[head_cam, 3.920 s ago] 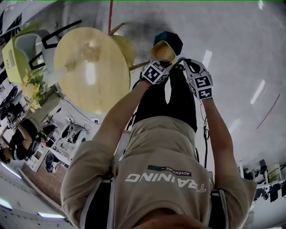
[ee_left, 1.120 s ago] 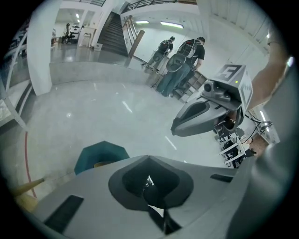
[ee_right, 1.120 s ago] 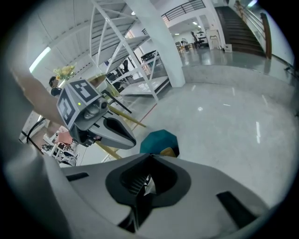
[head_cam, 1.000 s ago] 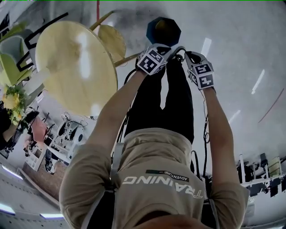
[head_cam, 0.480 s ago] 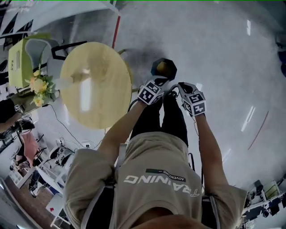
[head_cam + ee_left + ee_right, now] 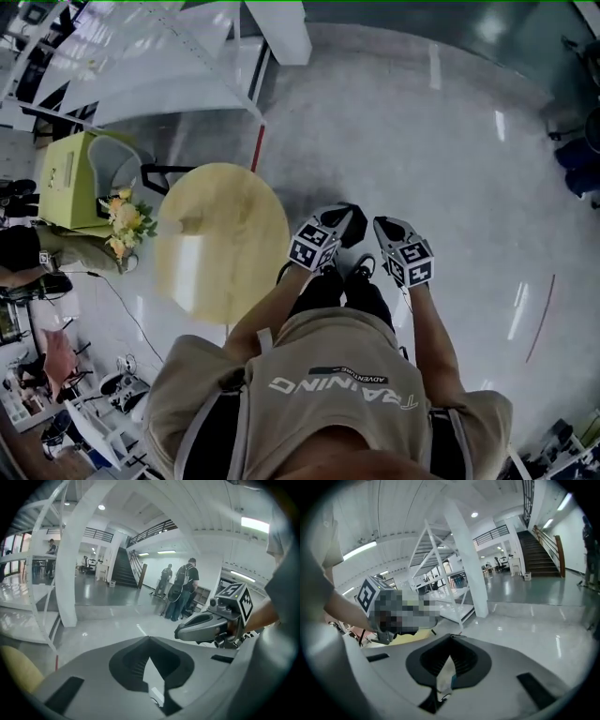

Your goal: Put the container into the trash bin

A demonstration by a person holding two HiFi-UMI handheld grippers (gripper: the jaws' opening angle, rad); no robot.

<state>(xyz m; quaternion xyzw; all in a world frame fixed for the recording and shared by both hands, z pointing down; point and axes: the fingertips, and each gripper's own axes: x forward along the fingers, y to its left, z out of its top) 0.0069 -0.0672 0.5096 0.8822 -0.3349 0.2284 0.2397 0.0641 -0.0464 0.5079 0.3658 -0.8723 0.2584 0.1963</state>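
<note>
In the head view only a dark sliver of the trash bin (image 6: pixel 352 227) shows on the floor, between and beyond my two grippers; its inside is hidden and I see no container in any view. My left gripper (image 6: pixel 336 221) is held out in front of the body and covers most of the bin. My right gripper (image 6: pixel 384 227) is level with it on the right. In the left gripper view the left gripper (image 6: pixel 149 638) has its jaws meeting at the tips, with nothing between them. The right gripper (image 6: pixel 450 635) looks the same in its own view, shut and empty.
A round yellow table (image 6: pixel 220 253) stands just left of the bin. Beyond it are yellow flowers (image 6: pixel 122 220) and a green seat (image 6: pixel 70 169). A white column (image 6: pixel 281 33) and white frame shelving (image 6: pixel 445 578) stand farther off. Several people (image 6: pixel 180 590) stand across the hall.
The yellow container, held over the bin 3.9 s ago, then lay inside it. Since then the view has pulled up and back; both grippers have drawn toward the body, hiding the bin's opening.
</note>
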